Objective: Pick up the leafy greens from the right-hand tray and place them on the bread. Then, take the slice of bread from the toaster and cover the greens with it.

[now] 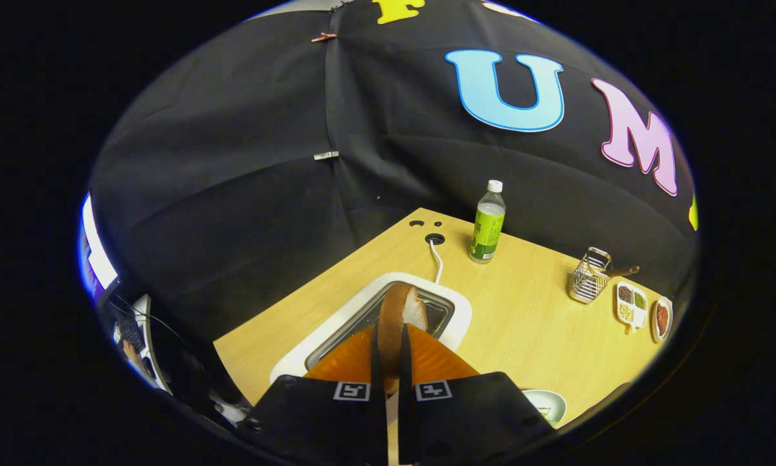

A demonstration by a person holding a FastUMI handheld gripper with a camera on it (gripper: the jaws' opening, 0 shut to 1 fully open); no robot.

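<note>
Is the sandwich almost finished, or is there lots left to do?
Nearly. The gripper is shut on the bread slice, right above the toaster slot, so the second step is in hand. The greens and the bottom bread lie outside this view, so I can't confirm that first step. Left: carry the slice over and cover the greens.

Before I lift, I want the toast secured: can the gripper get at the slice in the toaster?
Probably yes: the gripper already has its jaws closed on the bread slice, standing up out of the toaster; nothing blocks it.
</note>
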